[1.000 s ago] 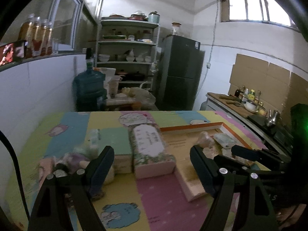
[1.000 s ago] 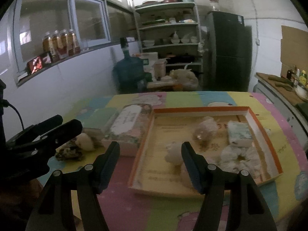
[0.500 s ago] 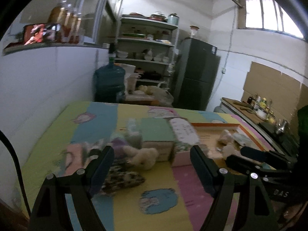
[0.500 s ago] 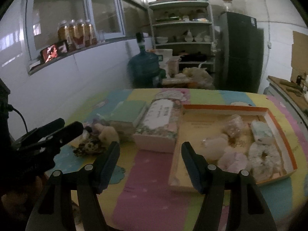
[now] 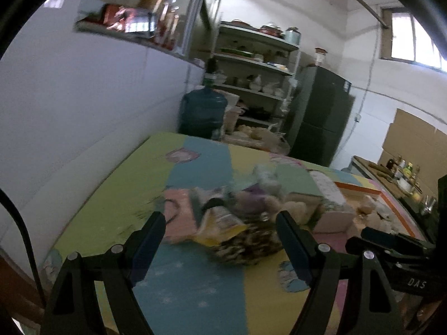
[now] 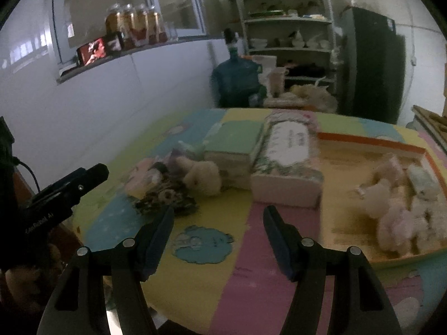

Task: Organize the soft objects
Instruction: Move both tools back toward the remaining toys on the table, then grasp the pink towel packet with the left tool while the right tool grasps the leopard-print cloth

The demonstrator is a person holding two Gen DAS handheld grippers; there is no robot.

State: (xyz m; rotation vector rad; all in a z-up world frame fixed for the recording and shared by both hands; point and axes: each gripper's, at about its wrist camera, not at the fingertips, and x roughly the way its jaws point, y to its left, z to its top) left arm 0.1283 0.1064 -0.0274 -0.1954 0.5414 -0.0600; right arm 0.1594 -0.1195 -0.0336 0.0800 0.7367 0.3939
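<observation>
A heap of soft objects (image 5: pixel 240 223) lies on the colourful mat, with a leopard-print piece (image 5: pixel 248 244) in front and a beige plush toy (image 6: pixel 202 176) beside it. My left gripper (image 5: pixel 220 240) is open and empty, its jaws on either side of the heap, a little short of it. My right gripper (image 6: pixel 218 234) is open and empty over the mat, right of the heap (image 6: pixel 167 195). An orange-rimmed tray (image 6: pixel 371 141) at the right holds several soft items (image 6: pixel 399 217).
A green-topped box (image 6: pixel 234 145) and a floral tissue box (image 6: pixel 287 162) stand between the heap and the tray. A white wall runs along the table's left side. A water jug (image 5: pixel 202 114), shelves and a fridge stand beyond the far edge.
Both grippers have swung left, away from the tray. The left gripper has come up to the heap of soft objects, which now sits between its open jaws. Both stay open.
</observation>
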